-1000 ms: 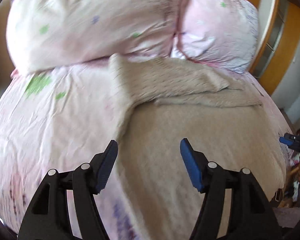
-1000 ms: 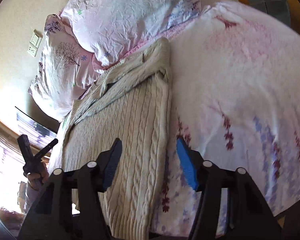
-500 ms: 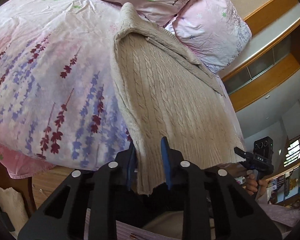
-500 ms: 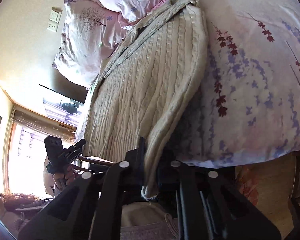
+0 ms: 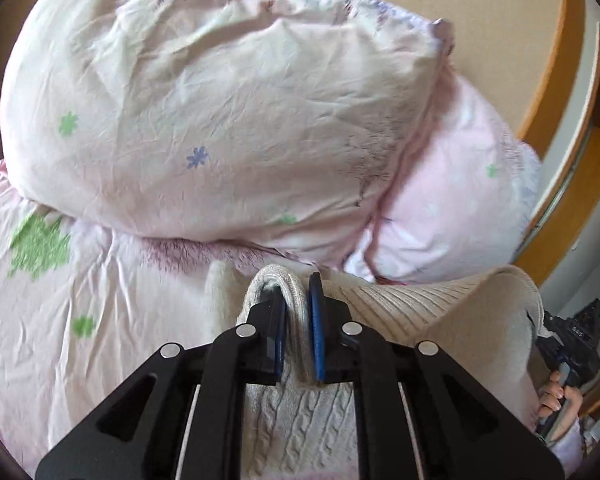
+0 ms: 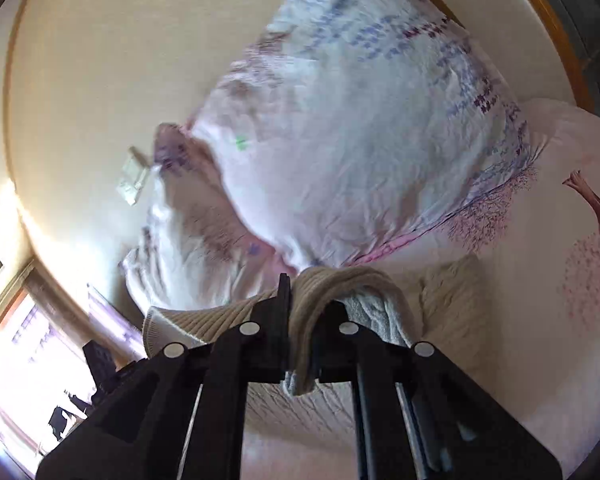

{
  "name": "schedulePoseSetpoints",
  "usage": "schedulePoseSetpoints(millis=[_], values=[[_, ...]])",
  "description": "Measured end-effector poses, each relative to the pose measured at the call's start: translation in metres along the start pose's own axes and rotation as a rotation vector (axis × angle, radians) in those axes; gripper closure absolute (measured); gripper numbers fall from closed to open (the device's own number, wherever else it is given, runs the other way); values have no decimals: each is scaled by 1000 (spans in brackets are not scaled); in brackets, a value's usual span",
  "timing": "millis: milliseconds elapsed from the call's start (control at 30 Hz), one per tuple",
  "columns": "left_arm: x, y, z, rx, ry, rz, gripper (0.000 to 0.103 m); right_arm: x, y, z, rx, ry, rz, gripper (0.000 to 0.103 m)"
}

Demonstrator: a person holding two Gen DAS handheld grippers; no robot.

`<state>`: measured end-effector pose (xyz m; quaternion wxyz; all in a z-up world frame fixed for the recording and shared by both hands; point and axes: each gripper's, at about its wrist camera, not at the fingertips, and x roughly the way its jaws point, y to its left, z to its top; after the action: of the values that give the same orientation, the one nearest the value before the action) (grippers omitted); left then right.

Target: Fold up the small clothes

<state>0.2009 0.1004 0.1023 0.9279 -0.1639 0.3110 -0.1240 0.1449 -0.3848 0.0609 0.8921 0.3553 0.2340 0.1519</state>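
Fingers (image 5: 315,332) of left gripper (image 5: 296,300) and right gripper (image 6: 300,304) each clamp a fold of the cream cable-knit sweater (image 5: 440,320), which drapes over the fingertips, near the pillows (image 5: 228,120).

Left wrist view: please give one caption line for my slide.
Left hand-held gripper shut on a fold of the cream knit sweater, in front of two floral pillows on the bed.
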Motion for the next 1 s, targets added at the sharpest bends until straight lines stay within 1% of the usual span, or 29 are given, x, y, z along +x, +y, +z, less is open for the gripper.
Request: schedulePoseSetpoints(millis=[33,67,100,133,167,200,233,267,333,400,433,467,500,533,567,633,667,733,767,833,867,933,967,1000], values=[[22,5,5,-16,57,36,85,19,-11,0,28,22,-70,60],[39,12,6,-52,118,89,75,28,-21,-4,62,40,-109,52],[44,22,3,-85,153,124,67,31,-29,-9,87,56,-103,52],[44,31,0,-105,170,124,47,30,-36,-14,87,69,-84,49],[40,39,-4,-106,167,109,33,28,-38,-18,65,71,-95,42],[35,45,-8,-98,159,112,31,24,-39,-20,35,68,-126,38],[32,51,-13,-93,166,115,31,22,-40,-24,8,72,-152,36],[33,57,-16,-102,194,102,31,22,-41,-25,-3,86,-158,36],[39,65,-25,-134,256,53,31,23,-42,-29,0,110,-144,36],[48,64,-33,-138,307,33,33,24,-40,-32,-10,130,-128,36],[53,62,-37,-140,324,24,39,23,-37,-34,-19,137,-122,36],[60,60,-40,-149,342,5,51,18,-33,-40,-28,142,-113,36],[67,58,-45,-169,364,-9,59,16,-30,-42,-33,146,-106,36],[66,55,-47,-172,323,-3,65,13,-28,-44,-36,149,-96,35],[71,53,-50,-188,342,-23,82,9,-26,-45,-37,150,-85,35],[71,52,-48,-267,334,-60,89,-2,-26,-44,-44,148,-69,35],[65,48,-45,-298,326,-111,90,-9,-26,-44,-53,142,-66,35],[46,21,-33,-289,277,-209,91,-26,-27,-40,-76,115,-70,35],[37,0,-26,-277,257,-273,91,-34,-28,-37,-88,99,-76,35],[27,-53,-13,-233,242,-412,91,-54,-31,-31,-105,49,-99,35],[29,-83,-9,-209,243,-477,91,-62,-32,-29,-111,21,-111,35],[47,-147,-8,-178,274,-591,91,-74,-35,-24,-101,-26,-130,35],[65,-176,-12,-187,297,-628,90,-78,-40,-22,-79,-40,-130,35],[86,-201,-19,-218,334,-665,90,-79,-45,-19,-56,-47,-133,35]])
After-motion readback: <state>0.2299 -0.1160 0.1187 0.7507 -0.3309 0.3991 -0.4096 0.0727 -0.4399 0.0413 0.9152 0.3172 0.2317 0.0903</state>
